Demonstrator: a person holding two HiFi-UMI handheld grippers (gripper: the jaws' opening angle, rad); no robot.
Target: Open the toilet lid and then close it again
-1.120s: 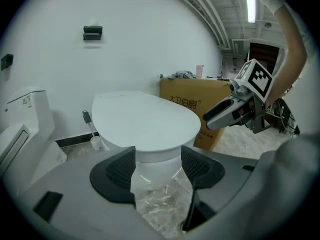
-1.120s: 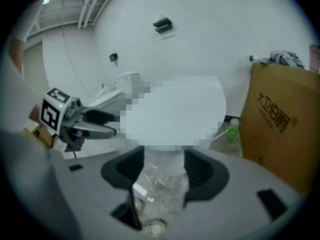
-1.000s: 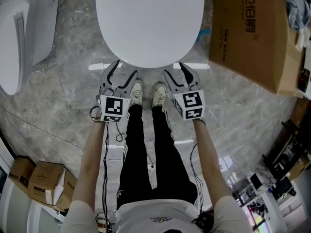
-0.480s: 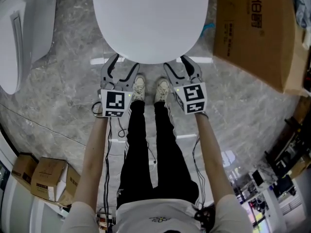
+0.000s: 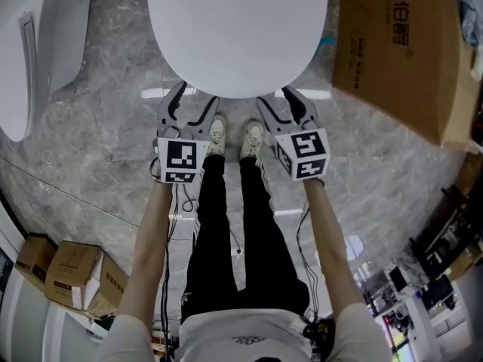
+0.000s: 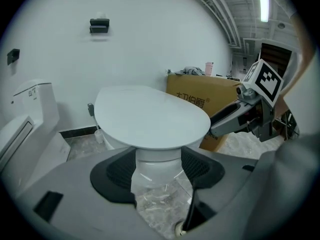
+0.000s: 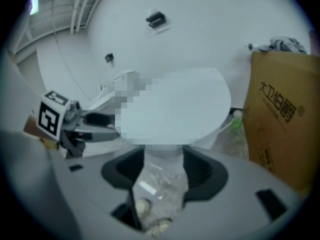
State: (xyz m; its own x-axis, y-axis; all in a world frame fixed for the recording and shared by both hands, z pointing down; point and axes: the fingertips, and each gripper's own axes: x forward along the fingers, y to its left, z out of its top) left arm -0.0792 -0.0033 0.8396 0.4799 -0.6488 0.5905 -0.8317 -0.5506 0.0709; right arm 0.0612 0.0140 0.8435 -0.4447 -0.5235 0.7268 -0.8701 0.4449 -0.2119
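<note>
Both left hand-held gripper (image 5: 193, 108) and right hand-held gripper (image 5: 278, 108) gape empty below toilet lid (image 5: 238, 29), upper centre; its smooth rim may slip.

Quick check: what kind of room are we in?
Probably a storeroom or test space for bathroom fixtures, not a home bathroom: a second toilet stands near the one with the closed toilet lid, and a large cardboard box sits beside it.

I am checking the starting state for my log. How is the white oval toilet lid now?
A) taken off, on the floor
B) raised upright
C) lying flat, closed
C: the white oval toilet lid lies flat, closed, with the left gripper and right gripper both open near its front edge.
</note>
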